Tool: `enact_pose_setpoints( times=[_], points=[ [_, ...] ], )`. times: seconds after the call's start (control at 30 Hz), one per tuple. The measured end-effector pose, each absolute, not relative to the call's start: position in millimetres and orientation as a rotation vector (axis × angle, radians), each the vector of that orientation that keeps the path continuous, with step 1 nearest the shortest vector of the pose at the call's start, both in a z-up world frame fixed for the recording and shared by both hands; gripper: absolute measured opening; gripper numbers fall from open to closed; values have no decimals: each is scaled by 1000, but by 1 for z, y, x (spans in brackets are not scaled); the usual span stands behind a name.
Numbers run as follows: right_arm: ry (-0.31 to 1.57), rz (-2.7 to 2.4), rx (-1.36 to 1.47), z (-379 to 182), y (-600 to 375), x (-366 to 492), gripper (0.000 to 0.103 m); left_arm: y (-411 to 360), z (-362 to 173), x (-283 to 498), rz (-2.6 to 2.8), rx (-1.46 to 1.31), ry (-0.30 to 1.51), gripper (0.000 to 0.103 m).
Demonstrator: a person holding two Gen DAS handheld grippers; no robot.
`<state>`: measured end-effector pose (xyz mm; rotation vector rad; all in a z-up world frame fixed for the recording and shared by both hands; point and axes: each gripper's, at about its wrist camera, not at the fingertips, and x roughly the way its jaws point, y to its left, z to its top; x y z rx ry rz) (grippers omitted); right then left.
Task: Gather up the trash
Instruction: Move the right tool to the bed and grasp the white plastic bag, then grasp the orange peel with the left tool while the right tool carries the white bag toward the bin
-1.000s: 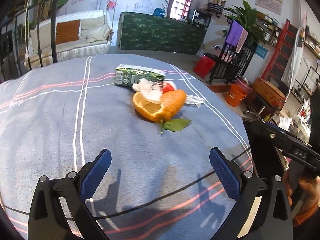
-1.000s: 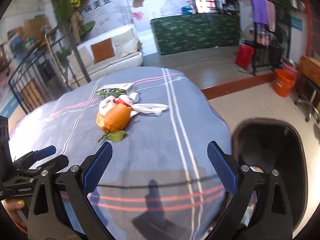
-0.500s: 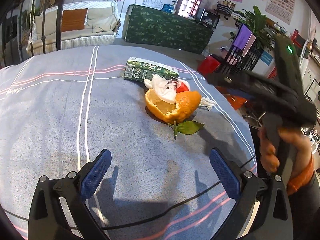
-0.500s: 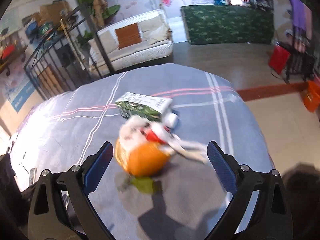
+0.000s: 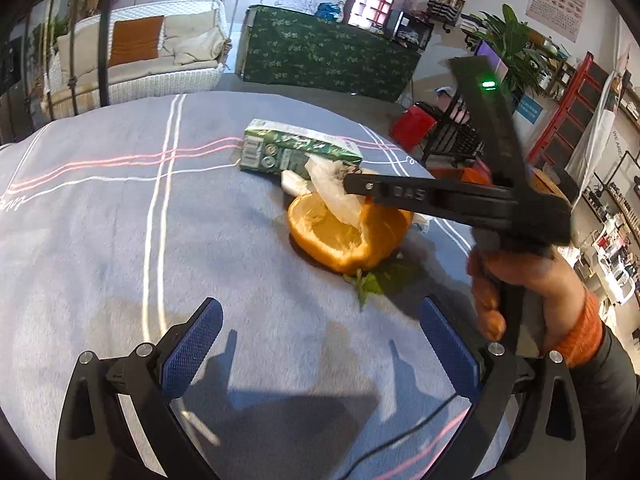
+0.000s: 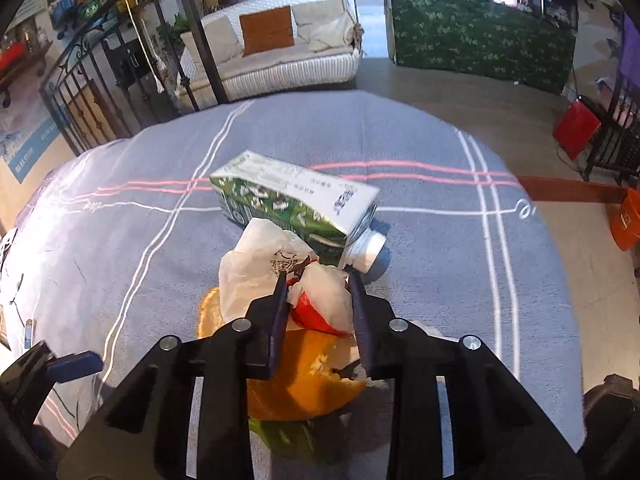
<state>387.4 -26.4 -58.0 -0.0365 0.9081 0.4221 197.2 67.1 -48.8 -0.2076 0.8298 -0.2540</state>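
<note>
Right tool [image 6: 318,282] closing on the crumpled white-and-red plastic wrapper [image 6: 320,300], which lies atop the hollow orange peel [image 5: 344,236] on the blue striped cloth surface [image 5: 120,240]; green-and-white drink carton [image 6: 292,204] on its side just behind; left tool [image 5: 320,340] wide open, empty, hovering nearer the camera.

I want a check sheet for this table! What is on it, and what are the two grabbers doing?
Surface: round table under a blue-grey striped cloth.
Job's things: green carton lying on its side; crumpled white wrapper; orange peel; green leaf.
Clutter: nothing seen.
Grippers: right gripper, jaws closing around a white-and-red wrapper; left gripper open, nothing between its jaws.
Cables: black cable across the near table edge.
Surroundings: white sofa, green-covered counter, red bin.
</note>
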Motion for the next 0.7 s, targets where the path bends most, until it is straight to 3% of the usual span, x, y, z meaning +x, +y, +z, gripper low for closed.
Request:
enact_pose_setpoints(
  times=[0.3, 0.47, 0.57, 0.7],
  points=[
    [749, 359, 31, -12, -67, 356, 29, 27, -45, 234, -333, -86, 834, 96],
    [717, 320, 43, -4, -84, 342, 29, 9, -52, 256, -348, -24, 865, 85],
    [710, 318, 66, -2, -93, 330, 29, 5, -60, 269, -352, -13, 907, 71],
    [705, 316, 96, -1, -104, 316, 29, 3, -72, 276, -349, -31, 953, 45]
  ],
)
